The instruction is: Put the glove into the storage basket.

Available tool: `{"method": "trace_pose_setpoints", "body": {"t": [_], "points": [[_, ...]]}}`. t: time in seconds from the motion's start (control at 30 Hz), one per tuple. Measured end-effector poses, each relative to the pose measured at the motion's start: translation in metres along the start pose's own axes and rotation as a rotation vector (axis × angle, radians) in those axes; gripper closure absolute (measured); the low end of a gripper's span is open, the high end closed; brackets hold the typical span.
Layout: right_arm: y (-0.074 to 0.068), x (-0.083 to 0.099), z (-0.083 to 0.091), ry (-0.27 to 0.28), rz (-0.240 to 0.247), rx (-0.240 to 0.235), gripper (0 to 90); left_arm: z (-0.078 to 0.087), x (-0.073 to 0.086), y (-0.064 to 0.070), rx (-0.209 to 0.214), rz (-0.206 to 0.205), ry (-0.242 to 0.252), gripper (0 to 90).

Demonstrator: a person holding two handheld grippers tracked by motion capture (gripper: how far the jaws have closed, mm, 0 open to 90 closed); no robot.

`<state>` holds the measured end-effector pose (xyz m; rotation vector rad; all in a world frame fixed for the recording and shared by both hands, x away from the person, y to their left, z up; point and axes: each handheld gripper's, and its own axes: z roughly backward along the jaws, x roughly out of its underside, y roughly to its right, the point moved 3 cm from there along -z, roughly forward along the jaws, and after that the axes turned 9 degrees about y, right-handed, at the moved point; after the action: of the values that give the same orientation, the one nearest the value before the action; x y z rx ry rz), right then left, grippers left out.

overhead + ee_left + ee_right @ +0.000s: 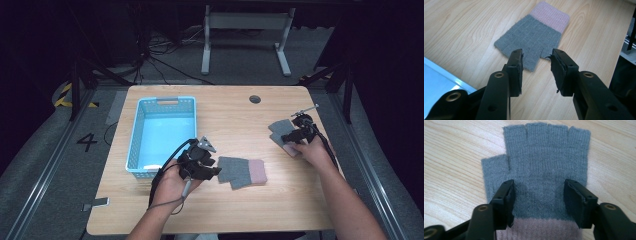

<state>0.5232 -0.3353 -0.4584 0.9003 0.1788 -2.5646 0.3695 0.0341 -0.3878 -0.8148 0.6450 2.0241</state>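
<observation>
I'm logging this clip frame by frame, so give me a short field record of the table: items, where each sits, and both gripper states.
table: light wood top
basket: light blue, left part of the table, nothing seen inside
near glove: grey with pink cuff, flat at centre front
far glove: same colours, flat at right, fingers pointing away from the camera
left gripper: open, jaws at the near glove's grey edge
right gripper: open, jaws straddling the far glove by its cuff

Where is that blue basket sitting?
In the high view the blue basket sits on the table's left half, just left of the left tongs, with a grey glove beyond them.
</observation>
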Motion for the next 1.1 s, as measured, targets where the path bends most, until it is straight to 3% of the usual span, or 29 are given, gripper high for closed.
{"method": "trace_pose_setpoints", "body": {"t": [0.1, 0.13, 0.17, 0.27, 0.33, 0.67, 1.1], "points": [[0.0, 0.0, 0.001, -0.006, -0.006, -0.002, 52.3, 0.0, 0.0, 0.0, 0.0, -0.006, 0.0, 62.0], [0.0, -0.001, 0.002, -0.013, -0.005, -0.009, 60.2, 0.001, 0.0, 0.0, 0.001, -0.005, 0.001, 62.0], [0.0, -0.001, 0.002, -0.013, -0.005, -0.009, 60.2, 0.001, 0.0, 0.0, 0.001, -0.005, 0.001, 62.0], [-0.001, -0.001, 0.003, -0.027, -0.008, -0.021, 72.7, 0.001, 0.0, 0.0, 0.002, -0.004, 0.0, 62.5], [-0.001, -0.002, 0.003, -0.03, -0.013, -0.025, 75.2, 0.001, 0.0, 0.0, 0.003, -0.001, 0.002, 62.9], [-0.003, -0.004, 0.009, -0.019, -0.031, -0.025, 77.8, 0.002, 0.0, -0.001, 0.008, 0.007, 0.004, 63.9], [-0.027, -0.016, 0.045, 0.052, 0.054, -0.072, 77.7, 0.003, -0.001, -0.002, 0.006, 0.023, 0.004, 63.3]]}}
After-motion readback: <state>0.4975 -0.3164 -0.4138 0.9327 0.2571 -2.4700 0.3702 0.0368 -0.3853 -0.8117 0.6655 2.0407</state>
